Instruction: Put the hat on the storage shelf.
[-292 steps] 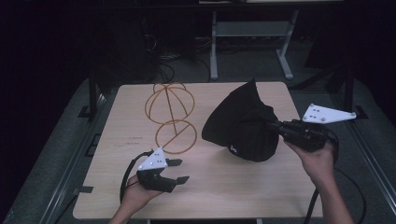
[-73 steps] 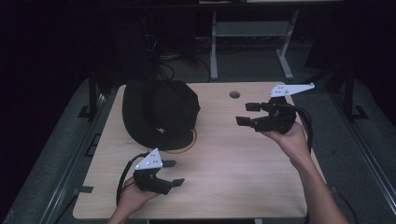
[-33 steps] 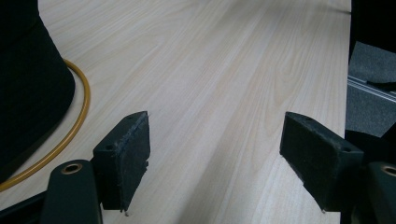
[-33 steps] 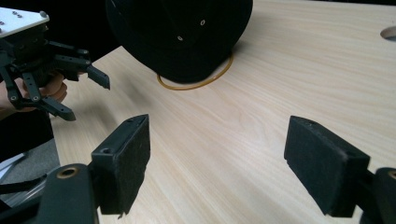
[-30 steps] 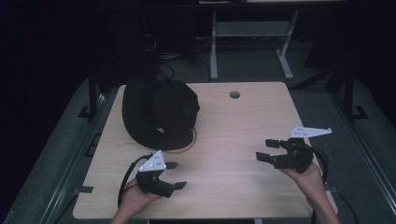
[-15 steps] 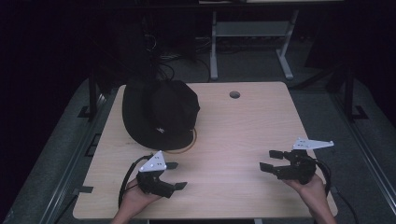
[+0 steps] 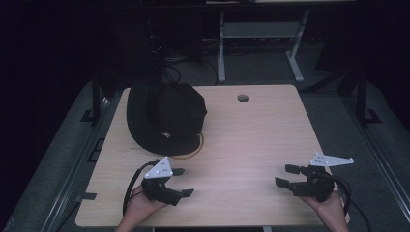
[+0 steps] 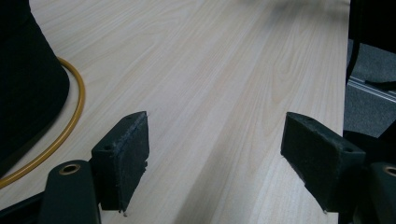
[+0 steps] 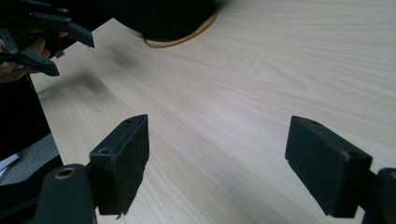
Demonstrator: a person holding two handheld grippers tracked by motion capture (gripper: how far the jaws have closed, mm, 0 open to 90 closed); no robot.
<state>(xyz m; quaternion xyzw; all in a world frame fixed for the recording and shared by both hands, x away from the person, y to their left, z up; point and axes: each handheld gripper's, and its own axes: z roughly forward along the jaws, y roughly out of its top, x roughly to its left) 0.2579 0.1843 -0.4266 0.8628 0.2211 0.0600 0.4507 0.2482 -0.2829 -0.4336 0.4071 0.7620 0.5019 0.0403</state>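
Now the black hat [image 7: 164,117] sits on the far left part of the wooden table [image 7: 251,140], draped over a yellow wire ring [image 7: 193,152] whose lower arc peeks out from under its near edge. In the left gripper view the same ring [image 8: 70,112] curves along the tabletop just beside the hat's dark cloth [image 8: 28,84].

Both grippers sit low at the near edge of the table, well apart from each other and from the hat. The left gripper [image 7: 181,182] is held in the person's left hand [image 7: 140,208] at the near left, with its jaws spread wide and nothing between them; in its own view the left gripper [image 8: 215,163] shows only bare wood in the gap. The right gripper [image 7: 286,176] rests in the right hand [image 7: 331,210] at the near right, pointing toward the left side of the table. Its jaws also stand wide apart and hold nothing, as the right gripper [image 9: 217,163] view confirms, with the hat [image 9: 163,16] and ring [image 9: 187,37] far off across the table.
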